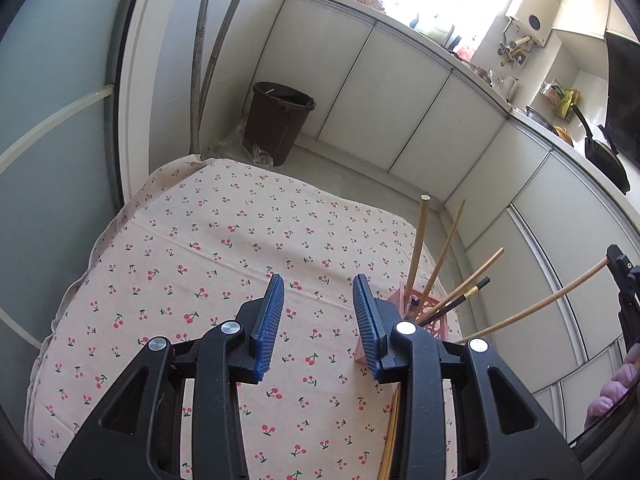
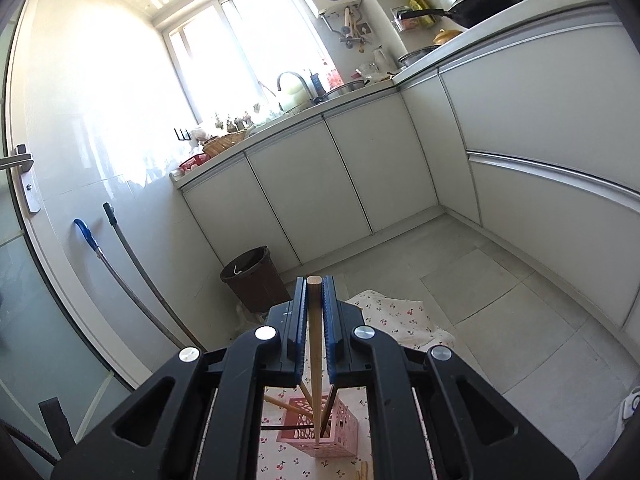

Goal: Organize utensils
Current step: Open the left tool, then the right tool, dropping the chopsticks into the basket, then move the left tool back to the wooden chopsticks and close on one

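Note:
A pink perforated utensil holder [image 2: 320, 432] stands on the cherry-print tablecloth [image 1: 224, 248], with several chopsticks [image 1: 440, 260] leaning out of it. It also shows in the left wrist view [image 1: 432, 320], just right of my left gripper. My right gripper [image 2: 315, 320] is shut on a wooden chopstick [image 2: 316, 360] whose lower tip reaches into the holder. That chopstick [image 1: 536, 304] and the right gripper [image 1: 624, 280] appear at the right edge of the left wrist view. My left gripper [image 1: 318, 320] is open and empty above the cloth. Another wooden stick [image 1: 390, 436] lies on the cloth under its right finger.
A brown bucket [image 1: 278, 120] stands on the floor beyond the table's far edge. White cabinets [image 1: 380, 100] and a cluttered counter run along the back and right. Two poles [image 1: 204, 60] lean in the corner. The table's right edge drops to grey floor tiles [image 2: 460, 280].

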`<state>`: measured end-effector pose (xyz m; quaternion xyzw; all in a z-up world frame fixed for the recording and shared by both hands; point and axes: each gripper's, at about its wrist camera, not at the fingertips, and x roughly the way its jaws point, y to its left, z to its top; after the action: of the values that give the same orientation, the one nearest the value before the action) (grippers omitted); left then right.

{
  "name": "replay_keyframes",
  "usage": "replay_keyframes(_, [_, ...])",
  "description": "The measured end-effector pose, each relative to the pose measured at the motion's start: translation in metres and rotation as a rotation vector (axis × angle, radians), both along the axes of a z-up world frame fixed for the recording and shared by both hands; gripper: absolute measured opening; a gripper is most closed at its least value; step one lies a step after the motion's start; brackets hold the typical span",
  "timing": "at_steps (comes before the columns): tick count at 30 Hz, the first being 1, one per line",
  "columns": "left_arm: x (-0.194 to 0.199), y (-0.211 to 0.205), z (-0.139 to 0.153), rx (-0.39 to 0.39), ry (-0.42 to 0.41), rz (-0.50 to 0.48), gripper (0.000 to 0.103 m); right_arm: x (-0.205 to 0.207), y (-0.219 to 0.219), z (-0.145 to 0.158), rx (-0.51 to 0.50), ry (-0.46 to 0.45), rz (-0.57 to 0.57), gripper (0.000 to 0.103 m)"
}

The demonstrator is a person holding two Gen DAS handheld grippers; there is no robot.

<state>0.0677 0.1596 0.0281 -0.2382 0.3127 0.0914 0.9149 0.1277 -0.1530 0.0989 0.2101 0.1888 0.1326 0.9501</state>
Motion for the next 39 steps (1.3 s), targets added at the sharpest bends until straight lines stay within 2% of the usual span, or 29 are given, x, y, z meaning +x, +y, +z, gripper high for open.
replay_keyframes(7, [0.0, -0.005, -0.002, 0.017, 0.009, -0.016, 0.035, -0.007, -0.002, 0.011, 0.029, -0.052, -0.027, 0.008])
replay_keyframes(10, [0.002, -0.009, -0.006, 0.026, 0.025, -0.024, 0.035, 0.002, 0.001, 0.0, 0.064, -0.057, 0.003, 0.01])
replay_keyframes(11, [0.002, -0.01, -0.009, 0.027, 0.034, -0.028, 0.035, 0.008, 0.005, -0.009, 0.045, -0.037, 0.004, 0.011])
replay_keyframes(13, [0.0, -0.014, -0.014, 0.014, 0.047, -0.046, 0.035, 0.017, 0.007, -0.025, 0.049, 0.037, 0.048, 0.028])
replay_keyframes(15, [-0.001, -0.021, -0.018, 0.017, 0.061, -0.076, 0.035, 0.014, 0.005, -0.029, 0.056, 0.053, 0.062, 0.051])
replay_keyframes(17, [-0.001, -0.031, -0.024, 0.031, 0.084, -0.106, 0.036, 0.003, 0.005, -0.026, 0.006, 0.032, 0.06, 0.061])
replay_keyframes(19, [0.002, -0.043, -0.034, 0.034, 0.124, -0.143, 0.038, -0.006, 0.004, -0.03, -0.034, 0.056, 0.062, 0.066])
replay_keyframes(22, [0.009, -0.064, -0.055, 0.038, 0.218, -0.213, 0.041, -0.012, 0.0, -0.051, -0.125, 0.181, 0.036, 0.067])
replay_keyframes(24, [0.013, -0.078, -0.07, 0.053, 0.28, -0.256, 0.043, -0.01, -0.007, -0.074, -0.168, 0.306, 0.031, 0.067])
replay_keyframes(27, [0.021, -0.1, -0.094, 0.118, 0.386, -0.321, 0.05, -0.001, -0.018, -0.113, -0.214, 0.521, 0.066, 0.067])
replay_keyframes(30, [0.025, -0.111, -0.109, 0.142, 0.441, -0.339, 0.055, 0.002, -0.023, -0.147, -0.278, 0.68, 0.11, 0.067])
replay_keyframes(34, [0.033, -0.119, -0.122, 0.131, 0.488, -0.323, 0.06, -0.004, -0.025, -0.175, -0.377, 0.774, 0.134, 0.069])
replay_keyframes(39, [0.044, -0.121, -0.133, 0.102, 0.537, -0.291, 0.062, -0.005, -0.03, -0.183, -0.326, 0.825, 0.163, 0.075])
